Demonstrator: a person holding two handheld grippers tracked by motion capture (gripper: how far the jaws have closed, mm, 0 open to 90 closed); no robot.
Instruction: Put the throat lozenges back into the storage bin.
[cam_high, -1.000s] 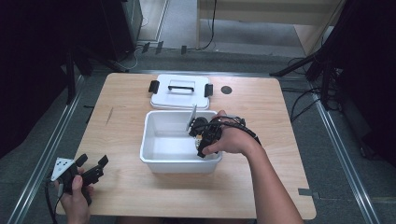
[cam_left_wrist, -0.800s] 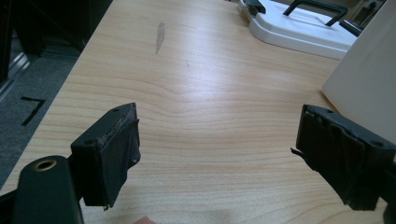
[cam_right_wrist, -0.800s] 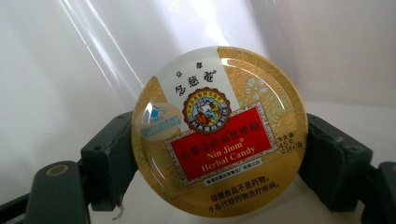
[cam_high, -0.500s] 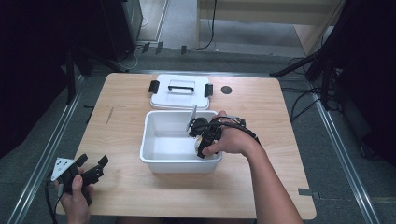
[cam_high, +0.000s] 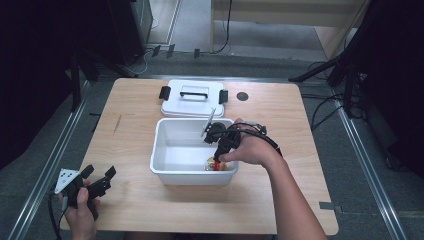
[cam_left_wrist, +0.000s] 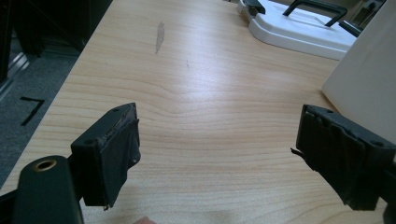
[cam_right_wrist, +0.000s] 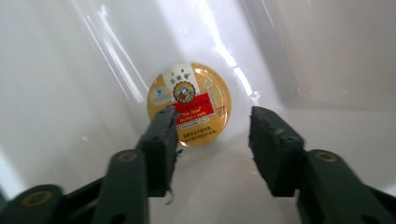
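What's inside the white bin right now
A round yellow tin with a red label lies in the white bin, near its right front corner. The right gripper reaches in, jaws open before it. The person's hand covers that corner from above.

**Wooden table and what rests on it**

A light wooden table (cam_high: 150, 210) with visible grain carries a white open bin (cam_high: 165, 170) near its middle; just behind the bin lies a white lid (cam_high: 192, 106) with a black handle and black side clips; a small dark round spot (cam_high: 242, 96) sits right of the lid; a faint grey smear (cam_left_wrist: 160, 36) marks the left side.
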